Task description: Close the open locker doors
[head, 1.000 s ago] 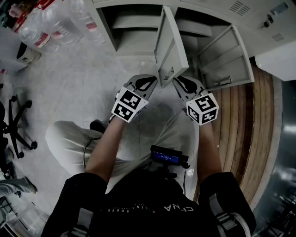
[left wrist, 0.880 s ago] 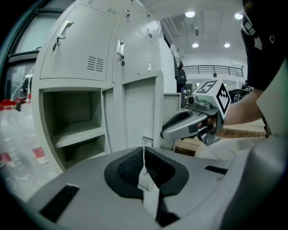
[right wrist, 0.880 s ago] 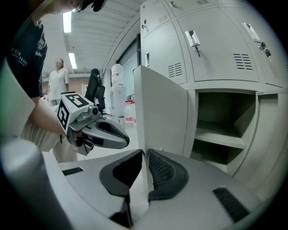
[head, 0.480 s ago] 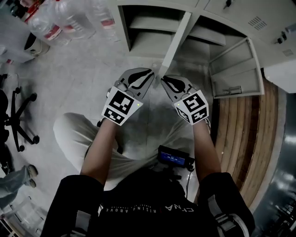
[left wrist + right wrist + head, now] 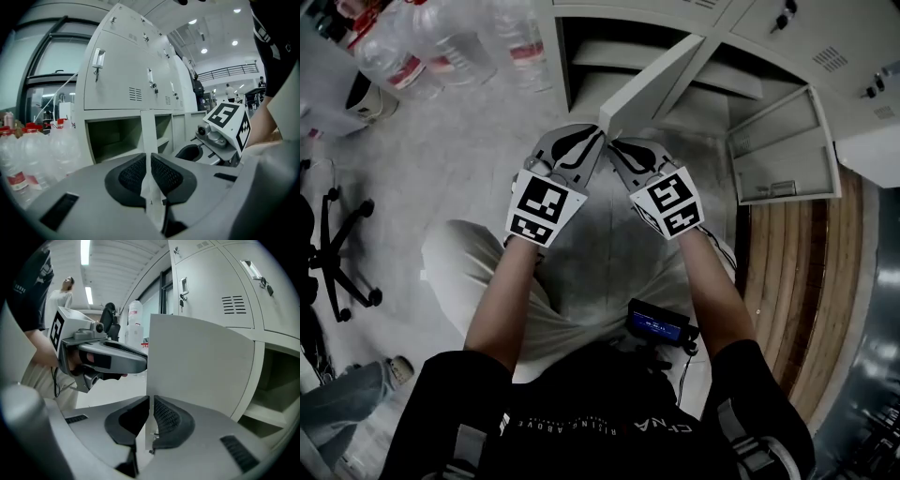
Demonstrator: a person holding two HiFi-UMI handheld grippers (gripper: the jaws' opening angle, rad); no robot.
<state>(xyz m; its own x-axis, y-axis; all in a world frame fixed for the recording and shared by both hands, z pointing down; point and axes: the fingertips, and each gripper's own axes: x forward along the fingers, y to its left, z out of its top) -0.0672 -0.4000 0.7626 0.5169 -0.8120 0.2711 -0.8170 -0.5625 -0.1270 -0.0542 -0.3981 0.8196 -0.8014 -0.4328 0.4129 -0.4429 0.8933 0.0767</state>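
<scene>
I'm looking down at a grey floor (image 5: 469, 178), with a strip of wooden boards (image 5: 787, 272) running along 3 to 5 o'clock. The bank of pale lockers (image 5: 825, 47) fills 12 to 2 o'clock. Plastic water bottles (image 5: 441, 42) are piled at 11 o'clock and an office chair (image 5: 337, 244) stands at 9 o'clock.

2 doors stand open. The middle locker door (image 5: 652, 80) swings out toward me at 12 o'clock. The right locker door (image 5: 783, 150) hangs wide open at 2 o'clock, well apart from both claws.

The left gripper (image 5: 596, 141) and right gripper (image 5: 615, 146) meet side by side at the free edge of the middle locker door. Each is clamped on that thin edge, pads nearly together with the panel between them.

From above I cannot see the pinch itself, but both gripper views do show it. The left gripper view sees the door edge-on as a narrow upright strip. It also shows an open compartment (image 5: 117, 140) at 9 o'clock, keys (image 5: 97, 58) hanging in the closed lockers at 11 o'clock and the right gripper's marker cube at 3 o'clock. Beyond are a bright hall, ceiling lights and a railing. The right gripper view shows the door's broad blank face from 12 to 3 o'clock, the left gripper at 9 o'clock and long ceiling light strips at 11 o'clock.
</scene>
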